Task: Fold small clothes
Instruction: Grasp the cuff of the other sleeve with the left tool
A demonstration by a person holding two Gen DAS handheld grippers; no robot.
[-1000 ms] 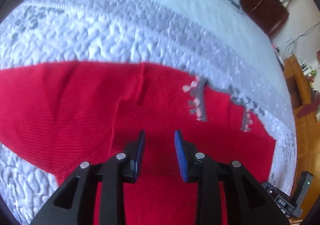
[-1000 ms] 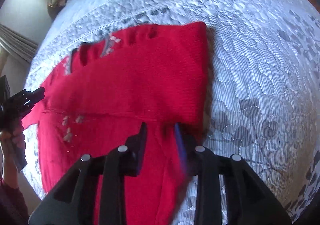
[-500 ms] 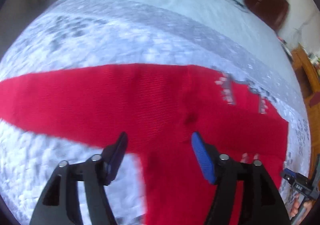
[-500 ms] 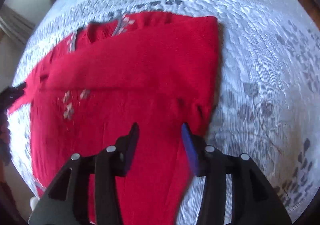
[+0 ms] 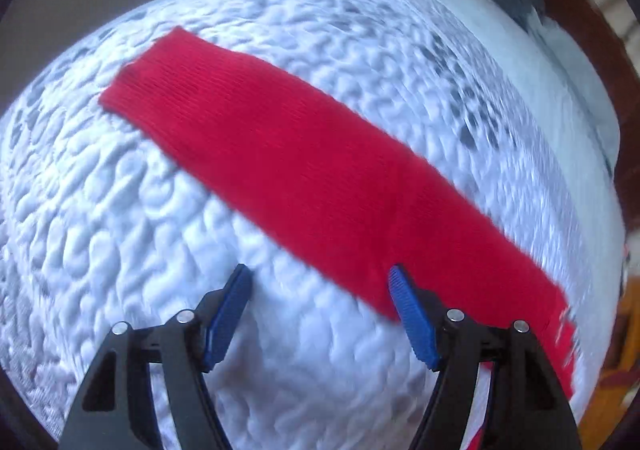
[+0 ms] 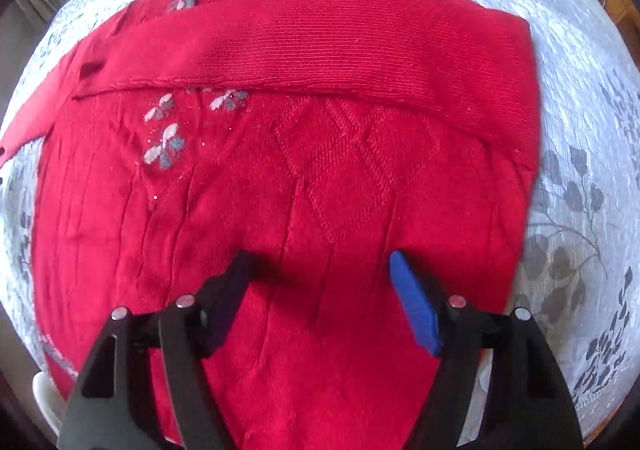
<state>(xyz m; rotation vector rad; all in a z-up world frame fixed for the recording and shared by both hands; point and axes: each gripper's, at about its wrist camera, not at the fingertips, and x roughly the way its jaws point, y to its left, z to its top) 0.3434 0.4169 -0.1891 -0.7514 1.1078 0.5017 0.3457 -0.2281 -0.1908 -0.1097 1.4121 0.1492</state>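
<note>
A red knit sweater (image 6: 312, 178) with grey and pink flower embroidery lies flat on the bedspread. One sleeve (image 6: 328, 50) is folded across its chest below the collar. My right gripper (image 6: 322, 270) hangs over the lower body of the sweater; its jaws are opening and nothing is between them. In the left wrist view the other sleeve (image 5: 304, 170) stretches out straight across the quilt, its cuff at the upper left. My left gripper (image 5: 318, 280) stands open just in front of that sleeve, its right fingertip (image 5: 398, 282) at the sleeve's near edge, and holds nothing.
The white quilted bedspread (image 5: 120, 218) with grey leaf prints (image 6: 572, 202) covers the bed all around the sweater. A dark wooden headboard (image 5: 580, 10) and dark items lie at the far end in the left wrist view.
Both grippers have opened wide. The left one swept sideways from the sweater's body out along the stretched sleeve. The right one let go of the folded edge and moved over the sweater's body.
</note>
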